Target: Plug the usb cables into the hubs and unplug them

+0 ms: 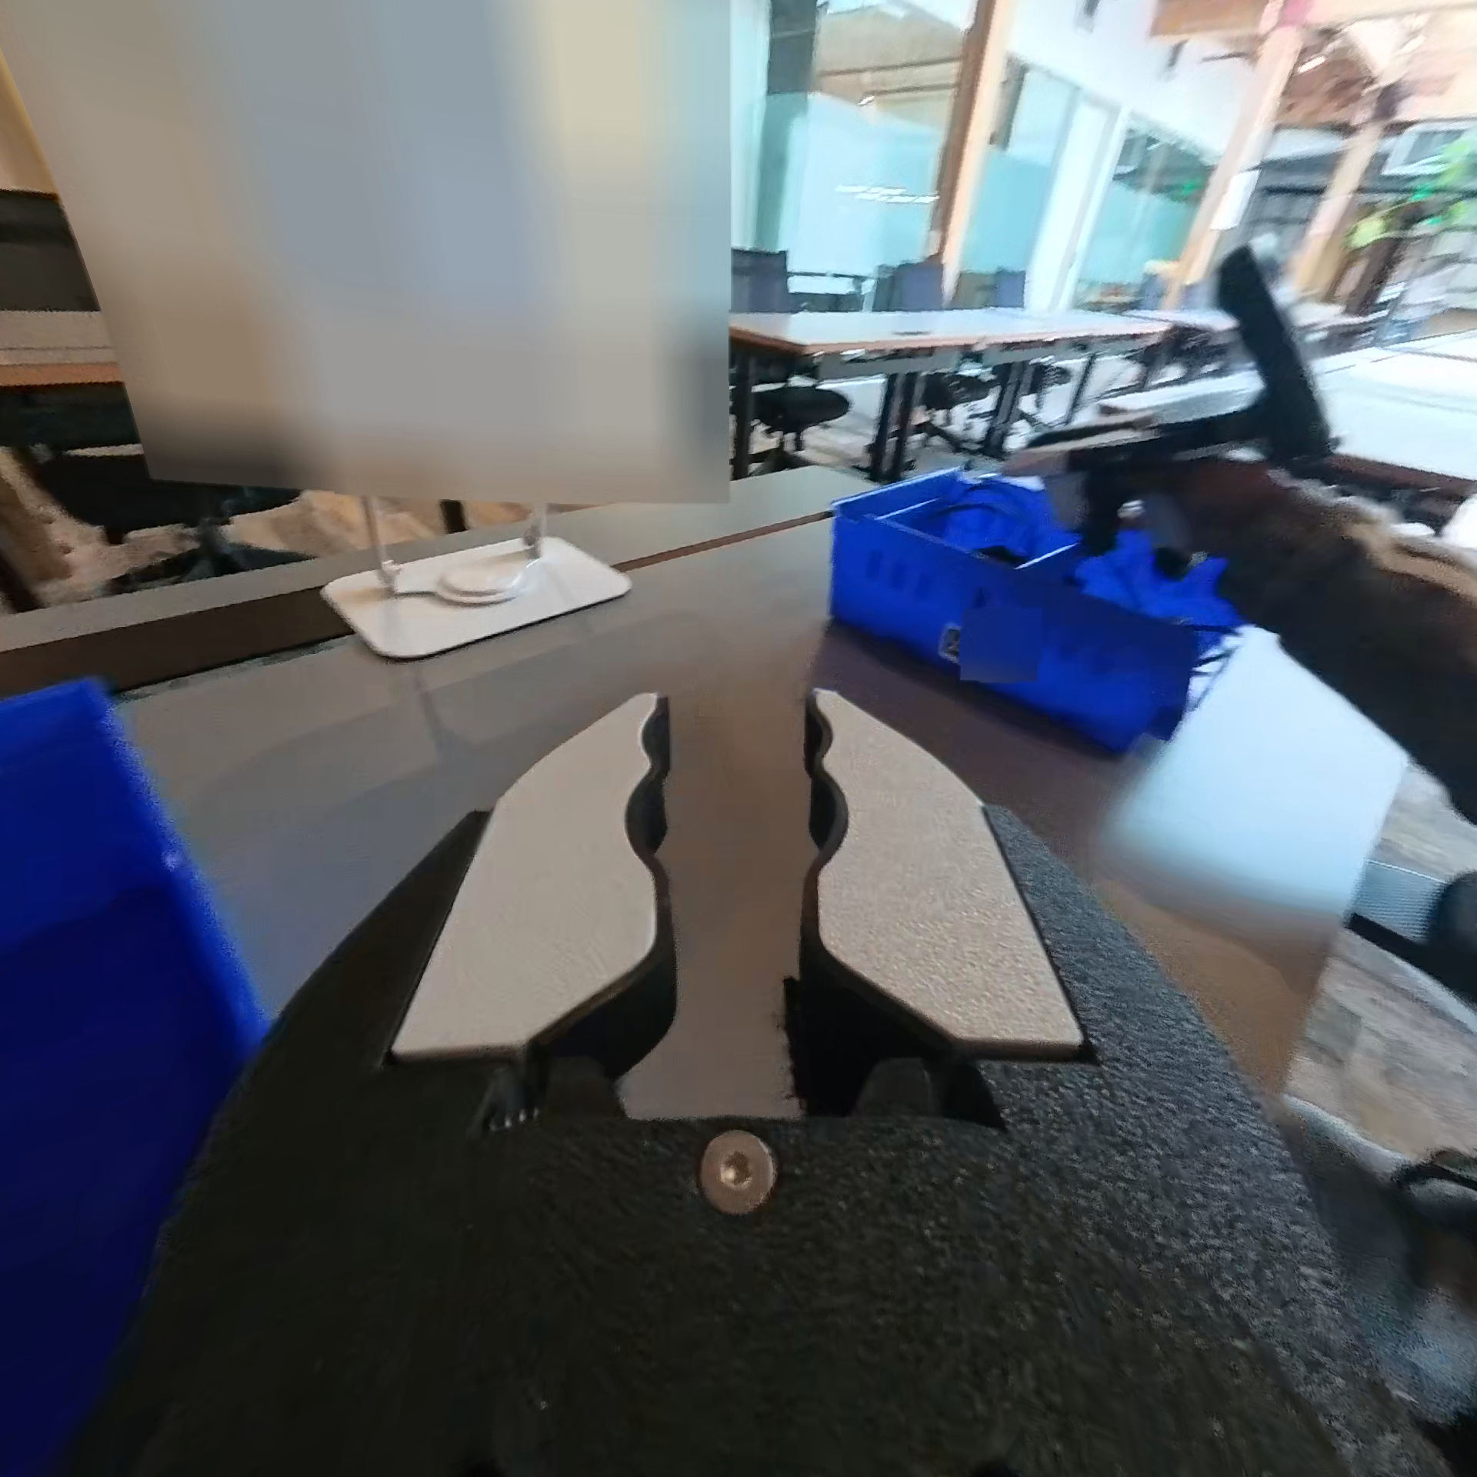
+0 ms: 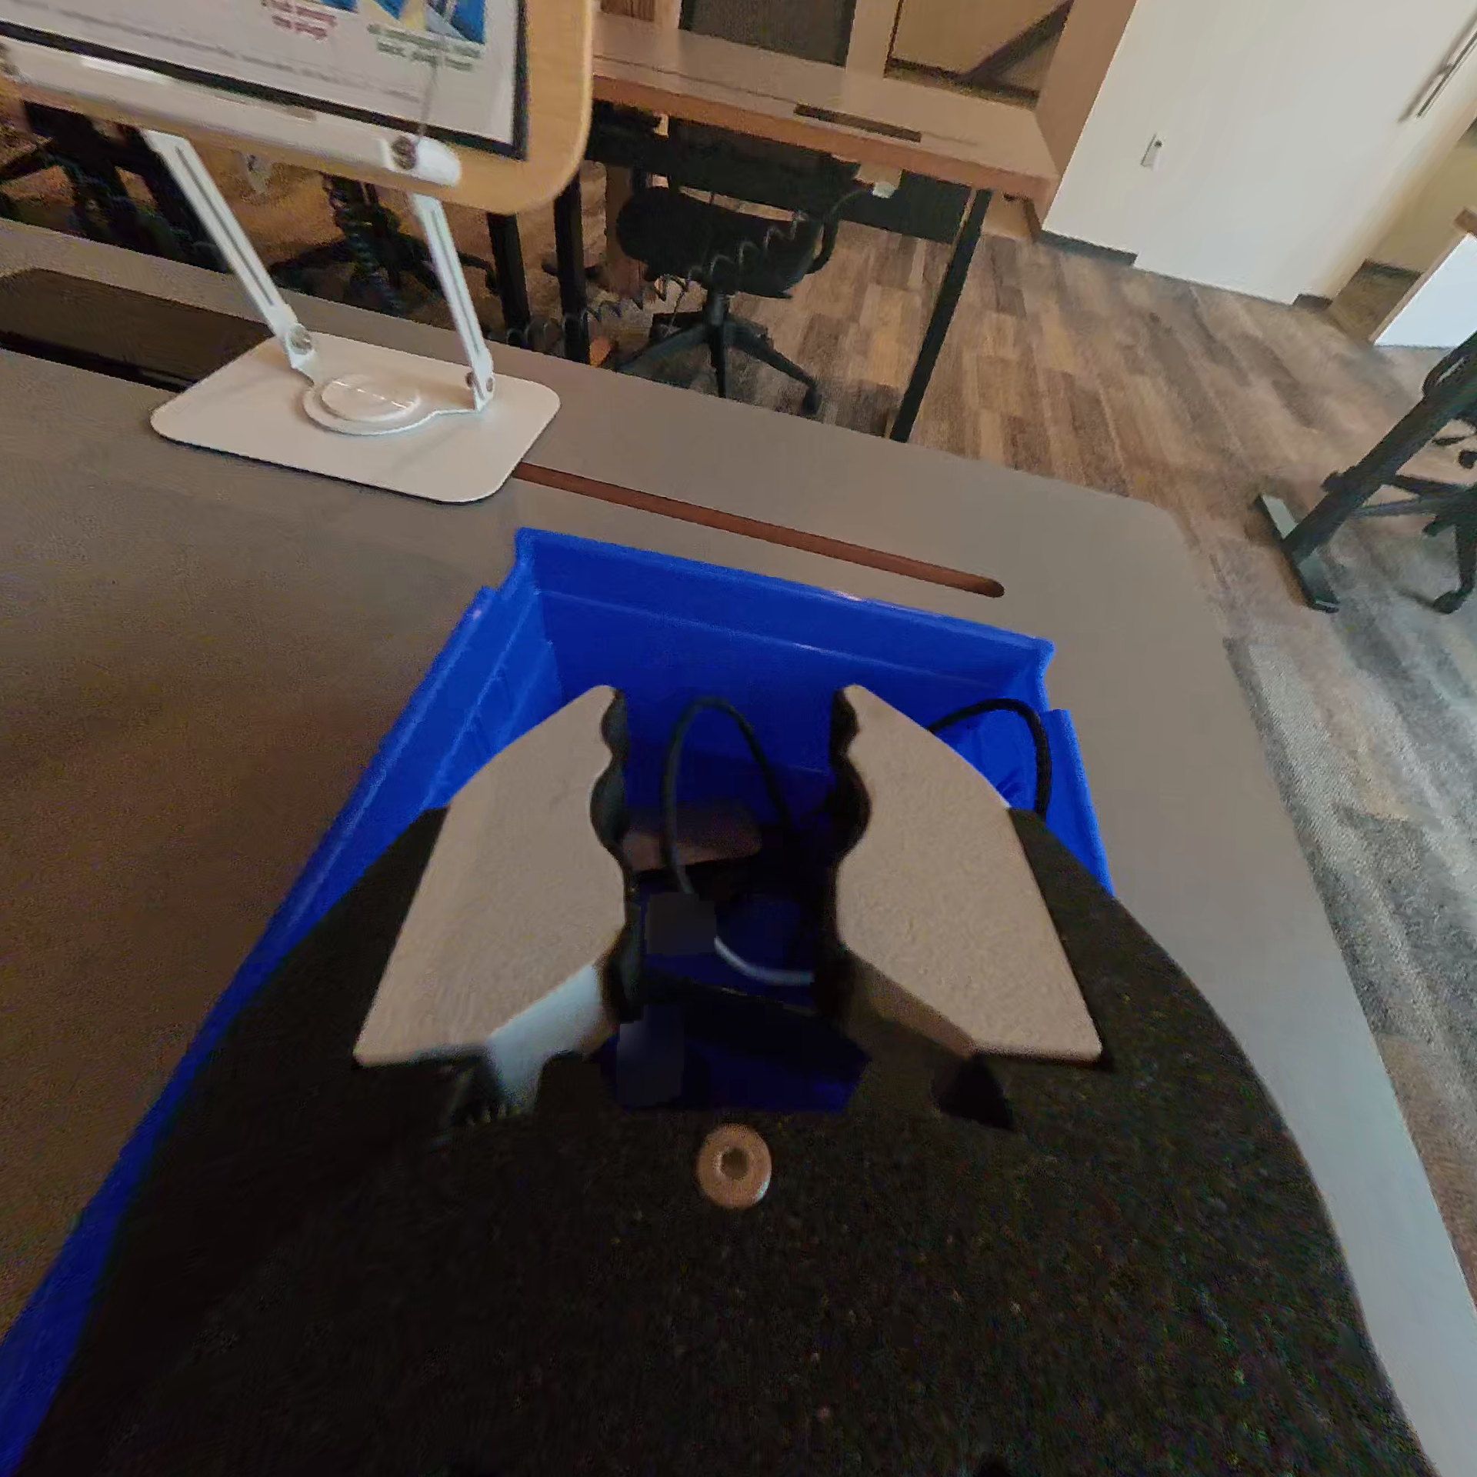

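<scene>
Left gripper [image 1: 735,707] above the grey table [image 1: 447,719], its 2 pale fingers [image 1: 559,871] parted by a moderate gap with only tabletop showing between them; nothing is held. A blue bin [image 1: 1031,631] stands on the table ahead and to the right, and a second blue container [image 1: 88,999] fills the left edge of the view. Behind, a white stand base [image 1: 471,599] rests on the table. The right gripper [image 1: 1135,495] appears blurred over the far bin. In the right wrist view, the right gripper [image 2: 727,703] hangs over the open blue bin [image 2: 767,607], fingers [image 2: 511,887] spread wide and gripping nothing. Inside the bin lie looped black usb cables [image 2: 711,719], a dark flat block, probably a hub [image 2: 695,839], though motion blur leaves this uncertain, and a short white cable [image 2: 759,967]. The white stand base [image 2: 360,431] sits on the table [image 2: 200,679] beyond the bin, to the left.
</scene>
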`<move>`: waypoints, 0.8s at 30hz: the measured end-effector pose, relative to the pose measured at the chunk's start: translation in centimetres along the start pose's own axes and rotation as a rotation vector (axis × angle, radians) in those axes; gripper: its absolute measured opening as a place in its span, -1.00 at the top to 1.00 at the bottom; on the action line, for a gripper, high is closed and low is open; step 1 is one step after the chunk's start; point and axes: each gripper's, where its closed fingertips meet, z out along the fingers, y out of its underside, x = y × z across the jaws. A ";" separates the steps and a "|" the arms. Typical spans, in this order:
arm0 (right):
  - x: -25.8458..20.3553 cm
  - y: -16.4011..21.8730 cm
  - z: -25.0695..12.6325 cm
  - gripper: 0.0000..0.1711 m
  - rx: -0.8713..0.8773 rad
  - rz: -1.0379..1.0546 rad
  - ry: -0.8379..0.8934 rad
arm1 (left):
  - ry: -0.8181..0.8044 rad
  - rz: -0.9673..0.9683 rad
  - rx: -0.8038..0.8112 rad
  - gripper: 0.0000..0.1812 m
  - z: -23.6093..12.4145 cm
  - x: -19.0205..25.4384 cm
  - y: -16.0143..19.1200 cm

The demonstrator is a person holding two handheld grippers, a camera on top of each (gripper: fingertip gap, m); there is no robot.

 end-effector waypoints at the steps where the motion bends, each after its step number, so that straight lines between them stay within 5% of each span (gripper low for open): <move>1: -0.4 -0.3 -0.4 0.38 0.010 -0.005 -0.008 | -0.046 0.007 -0.014 0.59 0.0 -0.6 0.2; 6: -2.8 -2.1 -4.0 0.22 0.103 -0.023 -0.012 | -0.237 0.037 -0.044 0.34 -0.4 -3.2 0.3; 13: -5.8 -2.8 -10.0 0.21 0.179 -0.035 -0.005 | -0.624 0.111 -0.137 0.27 -5.0 -8.2 -0.1; 19: -6.6 -2.0 -11.9 -0.12 0.156 -0.064 -0.010 | -0.790 0.068 -0.136 -0.55 -9.7 -11.5 -1.2; 24: -5.9 -2.3 -13.1 -0.07 0.179 -0.091 0.031 | -0.822 0.054 0.012 -0.55 -13.4 -12.5 -3.3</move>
